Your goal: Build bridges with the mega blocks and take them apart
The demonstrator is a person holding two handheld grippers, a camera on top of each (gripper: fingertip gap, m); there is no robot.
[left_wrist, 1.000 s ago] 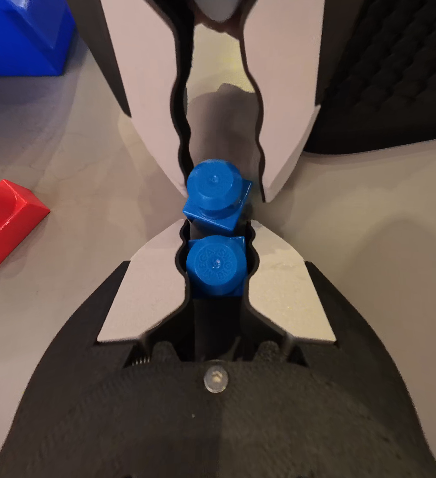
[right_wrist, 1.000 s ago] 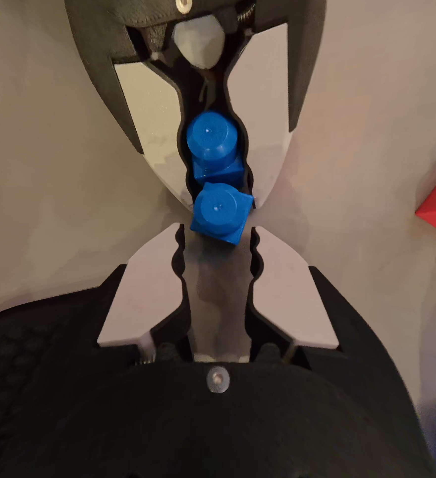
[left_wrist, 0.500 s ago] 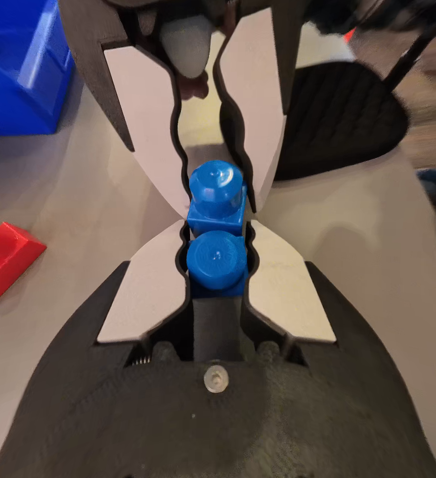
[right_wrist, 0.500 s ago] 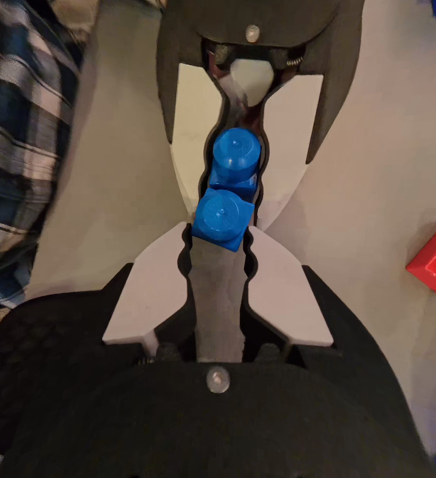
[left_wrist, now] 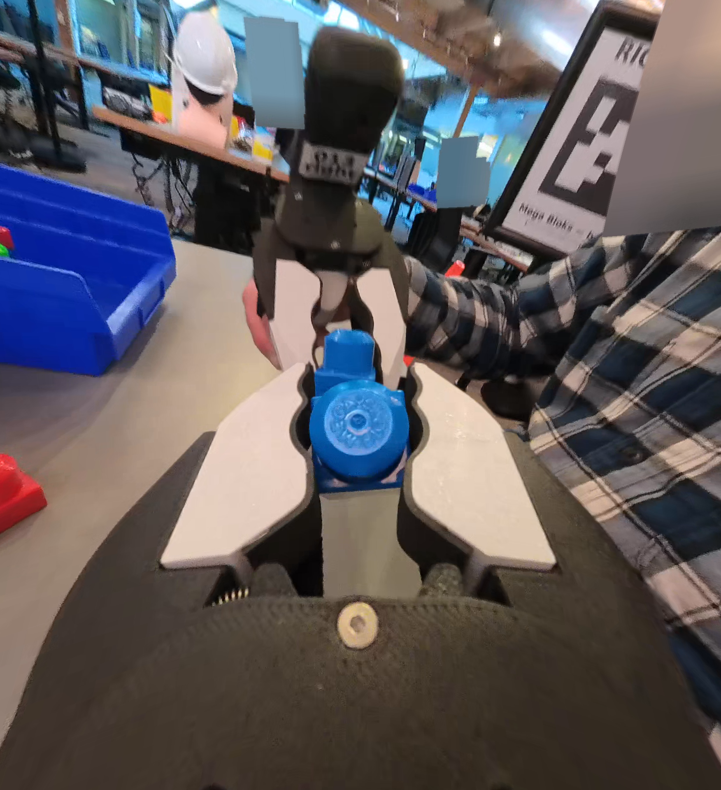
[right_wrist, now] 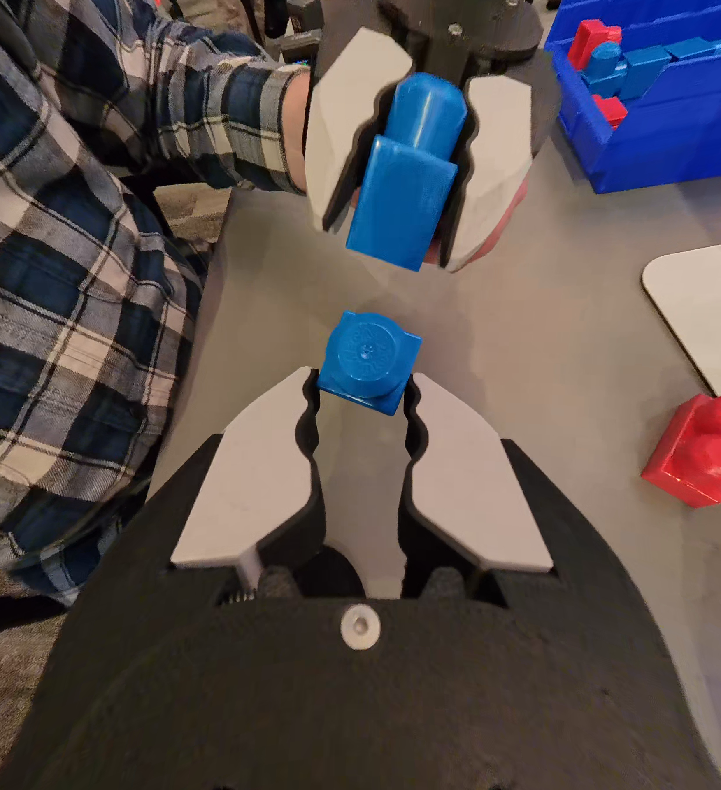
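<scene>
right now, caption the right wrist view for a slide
Each hand-held gripper holds a blue block over the grey table.

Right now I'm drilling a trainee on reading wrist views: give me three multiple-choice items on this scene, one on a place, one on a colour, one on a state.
1. Where does the loose red block lie?
A. in the bin
B. on the table
C. in a gripper

2. What colour is the block in the left gripper?
A. blue
B. green
C. yellow

3. How do the two held blue blocks stand to each other in the right wrist view?
A. stacked together
B. apart, table showing between them
C. both lying on the table

Answers: 1 B, it rests on the grey table beside the white mat, outside the blue bin. 2 A, the left block is blue. 3 B, a stretch of table separates it from the right block pinched in the right gripper.
</scene>
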